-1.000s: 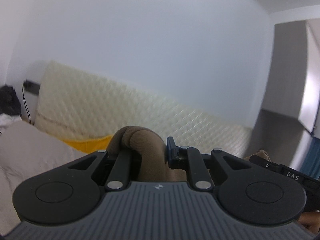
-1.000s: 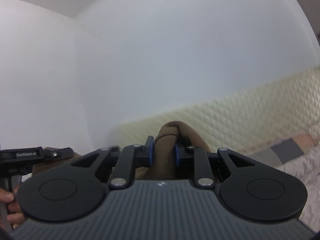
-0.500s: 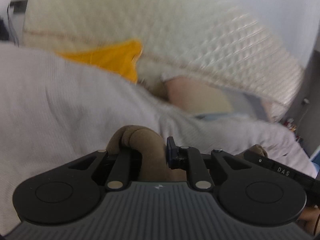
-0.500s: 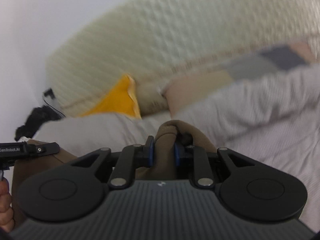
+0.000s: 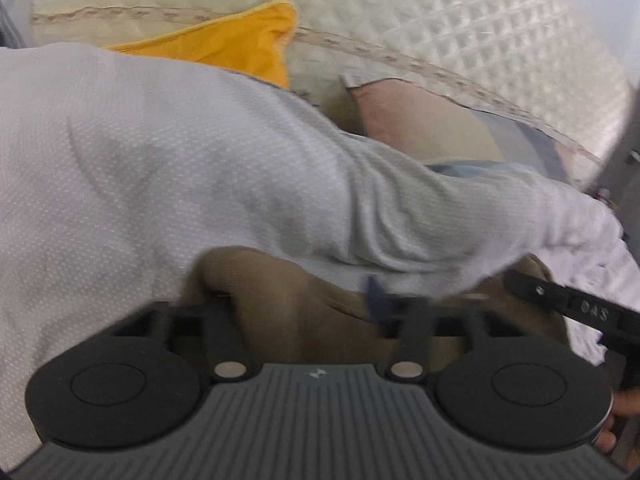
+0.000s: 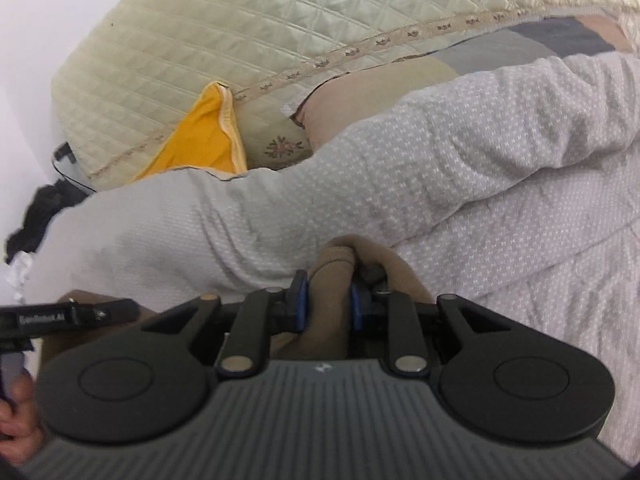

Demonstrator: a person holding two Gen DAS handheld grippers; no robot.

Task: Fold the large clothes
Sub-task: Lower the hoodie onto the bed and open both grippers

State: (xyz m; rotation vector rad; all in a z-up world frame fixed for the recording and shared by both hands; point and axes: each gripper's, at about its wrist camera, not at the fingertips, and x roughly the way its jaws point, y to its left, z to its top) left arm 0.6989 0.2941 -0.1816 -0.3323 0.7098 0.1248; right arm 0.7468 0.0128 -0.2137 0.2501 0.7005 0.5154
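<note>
Pinching a bunched fold of the tan garment (image 6: 332, 276), the right gripper (image 6: 326, 306) has its blue pads (image 6: 300, 300) pressed on either side of the cloth, jaws narrow and just starting to ease apart with the fabric still caught between them. Left gripper (image 5: 304, 304): jaws spreading wide at this moment, blurred in the left wrist view; one blue pad (image 5: 376, 300) stands clear of the cloth, the other finger is hidden behind a hump of the same tan garment (image 5: 288, 292), which lies loose in the gap, not clamped. Garment looks like a soft, thick knit, plain camel brown, rumpled into rounded ridges at both grip points, a broader sag of it stretching between and below the fingers. It rests low on the bed, against a grey-white textured blanket (image 5: 160, 160) that rolls up in a long ridge just behind it. Beyond the blanket: a yellow pillow (image 6: 200, 140), a pillow in pink, beige and grey patches (image 5: 440, 128), then a cream quilted headboard (image 6: 200, 40) with a floral trim band. Dark clothing heap (image 6: 36, 216) at the bed's far left corner. A hand (image 6: 18, 420) shows at the lower left edge of the right wrist view, on the other gripper's handle.
</note>
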